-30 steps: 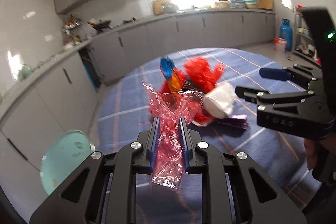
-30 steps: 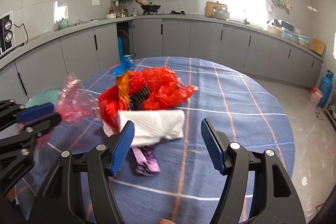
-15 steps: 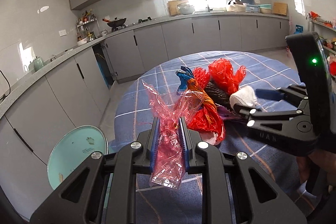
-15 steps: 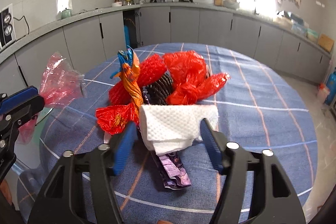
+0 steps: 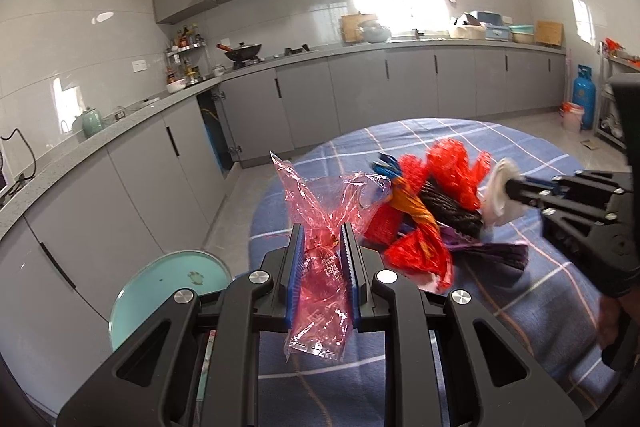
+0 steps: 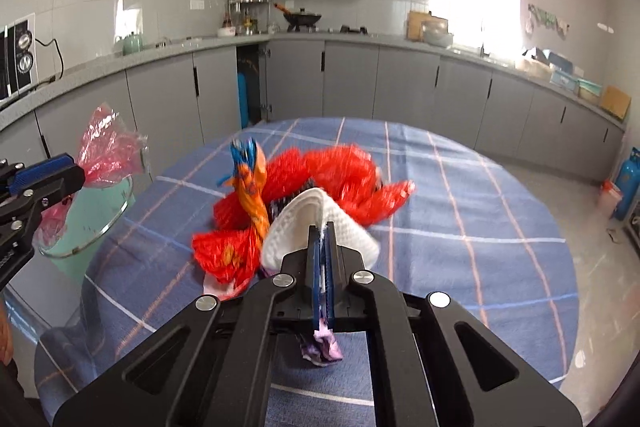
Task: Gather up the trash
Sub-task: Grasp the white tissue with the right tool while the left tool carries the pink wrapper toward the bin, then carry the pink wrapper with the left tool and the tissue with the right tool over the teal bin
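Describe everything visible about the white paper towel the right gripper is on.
The white paper towel is soft, embossed, dimpled paper, folded into a bulging arch. The right gripper is shut on its near edge, pinching it thin. It sits at the near side of the red trash pile on the blue plaid tablecloth, above a purple wrapper.

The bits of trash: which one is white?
The white crumpled paper towel, pinched in the right hand-held gripper. The see-through pink plastic wrapper is in the left hand-held gripper; the red plastic bags lie on the table.
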### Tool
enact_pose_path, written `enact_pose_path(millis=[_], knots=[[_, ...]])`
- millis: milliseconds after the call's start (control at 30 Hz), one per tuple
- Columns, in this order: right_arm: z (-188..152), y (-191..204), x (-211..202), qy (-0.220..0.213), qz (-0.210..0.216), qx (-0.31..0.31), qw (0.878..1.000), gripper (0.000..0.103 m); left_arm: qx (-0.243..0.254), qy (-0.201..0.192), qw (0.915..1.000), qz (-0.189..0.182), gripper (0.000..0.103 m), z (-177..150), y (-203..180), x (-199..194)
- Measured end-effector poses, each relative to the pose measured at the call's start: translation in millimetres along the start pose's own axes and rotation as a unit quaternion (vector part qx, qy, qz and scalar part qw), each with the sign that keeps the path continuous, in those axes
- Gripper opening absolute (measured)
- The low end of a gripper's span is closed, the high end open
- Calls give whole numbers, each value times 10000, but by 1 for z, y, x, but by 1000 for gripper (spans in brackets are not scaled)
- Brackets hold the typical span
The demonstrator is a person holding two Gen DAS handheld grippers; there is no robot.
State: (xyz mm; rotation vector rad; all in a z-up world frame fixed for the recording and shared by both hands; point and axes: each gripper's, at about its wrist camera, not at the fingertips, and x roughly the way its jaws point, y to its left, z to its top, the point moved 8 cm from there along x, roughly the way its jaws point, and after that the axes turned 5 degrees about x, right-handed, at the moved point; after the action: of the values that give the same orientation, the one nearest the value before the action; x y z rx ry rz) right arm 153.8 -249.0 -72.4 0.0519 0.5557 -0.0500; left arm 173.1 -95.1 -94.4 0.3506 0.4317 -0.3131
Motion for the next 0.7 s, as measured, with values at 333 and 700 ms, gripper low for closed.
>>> enact_pose_path(millis=[333, 700], knots=[[30, 26, -11, -278, 305, -173, 9990, 3, -150, -78, 9988, 450, 19, 10, 42, -2], [49, 66, -7, -448, 527, -452, 9966, 3, -272, -119, 9961, 834, 19, 14, 72, -13]])
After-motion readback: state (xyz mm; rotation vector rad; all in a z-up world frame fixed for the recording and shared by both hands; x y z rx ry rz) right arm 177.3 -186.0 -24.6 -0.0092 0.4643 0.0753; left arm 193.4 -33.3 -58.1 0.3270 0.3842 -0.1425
